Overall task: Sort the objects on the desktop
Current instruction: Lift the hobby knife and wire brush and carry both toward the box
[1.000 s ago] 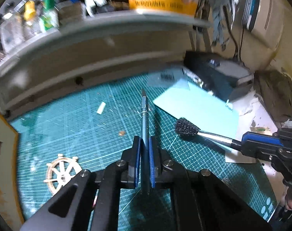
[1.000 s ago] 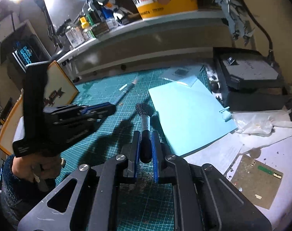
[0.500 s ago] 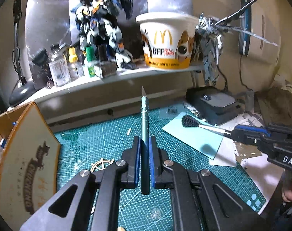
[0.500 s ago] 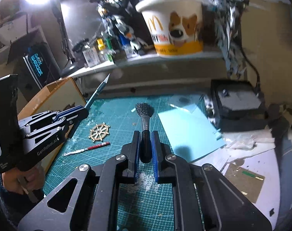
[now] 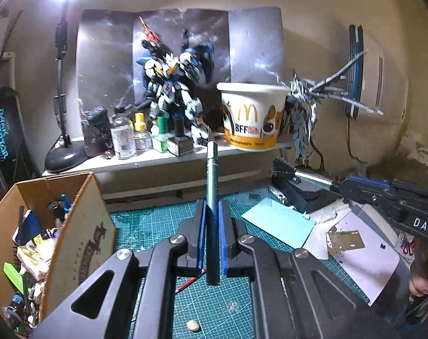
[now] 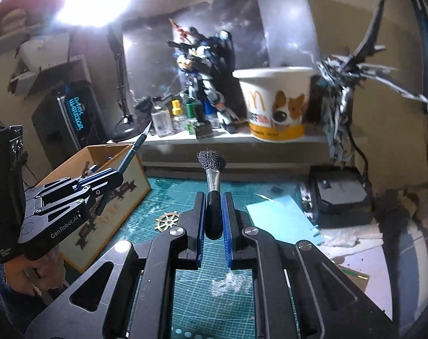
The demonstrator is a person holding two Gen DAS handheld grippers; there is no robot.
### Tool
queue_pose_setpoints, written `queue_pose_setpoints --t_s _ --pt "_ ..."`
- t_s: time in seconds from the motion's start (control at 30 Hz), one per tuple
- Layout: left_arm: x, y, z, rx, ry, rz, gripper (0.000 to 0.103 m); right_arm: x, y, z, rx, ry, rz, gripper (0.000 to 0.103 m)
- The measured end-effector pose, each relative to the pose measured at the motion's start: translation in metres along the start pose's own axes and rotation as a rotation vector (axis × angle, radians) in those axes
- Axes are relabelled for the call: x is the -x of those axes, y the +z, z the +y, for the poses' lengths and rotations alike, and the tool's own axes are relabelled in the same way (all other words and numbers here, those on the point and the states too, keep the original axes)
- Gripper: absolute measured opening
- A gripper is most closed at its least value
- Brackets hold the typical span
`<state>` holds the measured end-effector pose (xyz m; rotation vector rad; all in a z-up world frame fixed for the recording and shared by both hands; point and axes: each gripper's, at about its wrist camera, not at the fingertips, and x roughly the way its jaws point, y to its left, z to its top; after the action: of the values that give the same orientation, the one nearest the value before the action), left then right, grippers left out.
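Here, knife (image 5: 212,197) between hand-held gripper (image 5: 212,212) pads

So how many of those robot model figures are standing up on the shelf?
2. A white-and-blue robot model figure stands left of the McDonald's paper bucket, among the small bottles. A grey spiky winged model figure stands right of it. Others may hide behind the bucket.

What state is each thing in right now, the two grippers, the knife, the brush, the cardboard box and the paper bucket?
Left gripper: shut on the craft knife.
Craft knife: held, blade bare.
Right gripper: shut on the brush.
Brush: held, bristles forward.
Cardboard box: open-topped, full of clutter.
Paper bucket: upright on the shelf.
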<state>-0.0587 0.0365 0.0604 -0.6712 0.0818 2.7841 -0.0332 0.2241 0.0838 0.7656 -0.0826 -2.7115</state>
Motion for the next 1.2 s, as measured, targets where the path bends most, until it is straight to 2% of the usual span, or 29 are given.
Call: queue_pose_setpoints --t_s 0.53,0.83,1.2 --pt "0.05 0.003 0.04 0.034 0.096 -0.054 0.008 -0.009 0.013 0.058 0.086 0.094 -0.013 0.011" --pt "0.072 -0.005 0.074 0.08 0.183 -0.052 0.008 -0.025 0.014 0.083 0.124 0.167 -0.001 0.011" --pt "0.103 -0.019 0.118 0.143 0.329 -0.037 0.008 -0.053 0.016 0.129 0.187 0.297 0.022 0.011"
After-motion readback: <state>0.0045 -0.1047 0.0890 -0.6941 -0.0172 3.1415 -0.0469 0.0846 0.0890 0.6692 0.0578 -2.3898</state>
